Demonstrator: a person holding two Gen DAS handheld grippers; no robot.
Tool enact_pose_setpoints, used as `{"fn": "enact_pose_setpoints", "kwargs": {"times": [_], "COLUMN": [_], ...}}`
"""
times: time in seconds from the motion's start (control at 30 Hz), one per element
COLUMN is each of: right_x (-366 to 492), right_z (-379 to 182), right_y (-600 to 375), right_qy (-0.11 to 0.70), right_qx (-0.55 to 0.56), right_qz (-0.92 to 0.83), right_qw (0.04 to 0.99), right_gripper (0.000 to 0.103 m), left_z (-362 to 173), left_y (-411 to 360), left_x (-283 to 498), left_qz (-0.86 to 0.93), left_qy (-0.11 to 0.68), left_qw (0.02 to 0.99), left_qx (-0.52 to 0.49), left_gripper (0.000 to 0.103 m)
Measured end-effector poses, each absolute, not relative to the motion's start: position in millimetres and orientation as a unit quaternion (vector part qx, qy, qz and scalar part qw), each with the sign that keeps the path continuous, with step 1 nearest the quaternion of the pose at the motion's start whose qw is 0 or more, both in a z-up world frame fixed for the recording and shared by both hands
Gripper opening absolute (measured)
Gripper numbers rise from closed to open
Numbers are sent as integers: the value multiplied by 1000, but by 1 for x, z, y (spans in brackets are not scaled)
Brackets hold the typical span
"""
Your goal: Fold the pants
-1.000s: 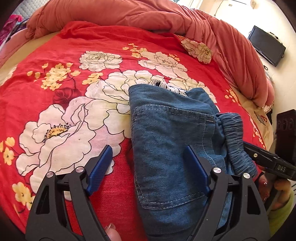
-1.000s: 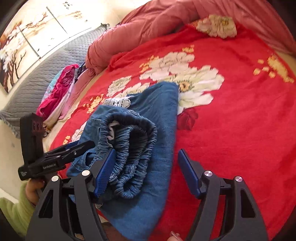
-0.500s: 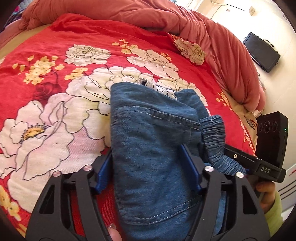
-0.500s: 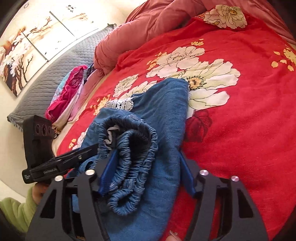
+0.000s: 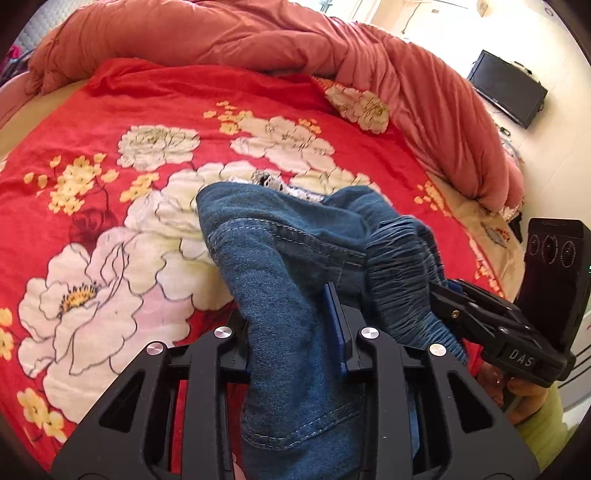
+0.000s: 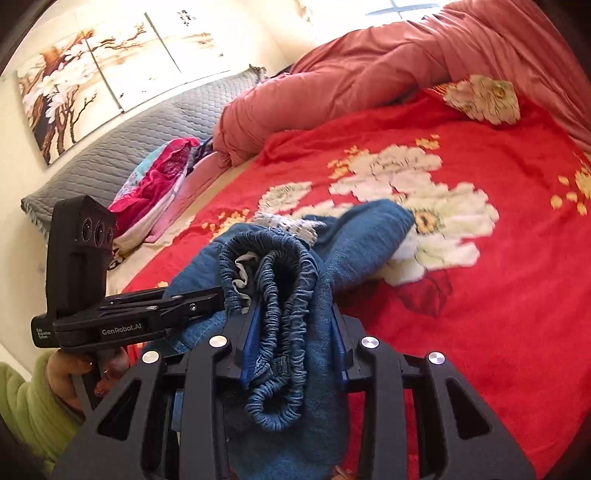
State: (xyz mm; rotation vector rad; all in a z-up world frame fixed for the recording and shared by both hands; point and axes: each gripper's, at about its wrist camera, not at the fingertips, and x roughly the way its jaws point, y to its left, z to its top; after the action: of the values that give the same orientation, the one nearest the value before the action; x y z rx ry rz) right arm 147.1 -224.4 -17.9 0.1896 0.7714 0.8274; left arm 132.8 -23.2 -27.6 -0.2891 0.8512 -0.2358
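Folded blue denim pants lie on a red flowered blanket, their near end bunched and raised. My left gripper is closing, and its blue pads press the pocket side of the denim between them. My right gripper is closing too, its pads squeezing the gathered elastic waistband. Each gripper shows in the other's view: the right gripper at the waistband's right, the left gripper at the cloth's left. A white lace trim peeks out at the pants' far end.
A pink quilt is heaped along the bed's far side. A grey padded headboard and a pile of bright clothes lie to the left. A dark screen hangs on the wall. A green sleeve is at the lower left.
Both grippers went from wide open astride the pants to pinching the denim. The near end of the pants has bunched up and risen a little off the blanket.
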Motion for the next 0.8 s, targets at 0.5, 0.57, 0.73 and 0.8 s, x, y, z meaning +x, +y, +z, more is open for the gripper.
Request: {"fn": "enact_pose_setpoints", "kwargs": {"times": [0.5,0.57,0.73,0.8], "right_x": [203,213,234,240], "right_z": [10,10,10,10], "right_y": [-197,-194,-187,-186], "right_qy": [332,333,332,332], "right_qx": [58,55,44,42], "right_qz": [384,382,379,378], "right_qw": [860,860,863,863], "right_gripper": [30,30,30,30], "left_z": [-1,-1,-1,-2], "left_y": [-10,-9,-6,-5], "left_x": [184,190,206,213], "left_qz": [-101,-99,-92,-90], "left_qy": [377,373,367,366], "left_qw": [913,914,918,919], "left_qx": [-124,-123,-117,-115], "left_gripper": [22,22,22,22]}}
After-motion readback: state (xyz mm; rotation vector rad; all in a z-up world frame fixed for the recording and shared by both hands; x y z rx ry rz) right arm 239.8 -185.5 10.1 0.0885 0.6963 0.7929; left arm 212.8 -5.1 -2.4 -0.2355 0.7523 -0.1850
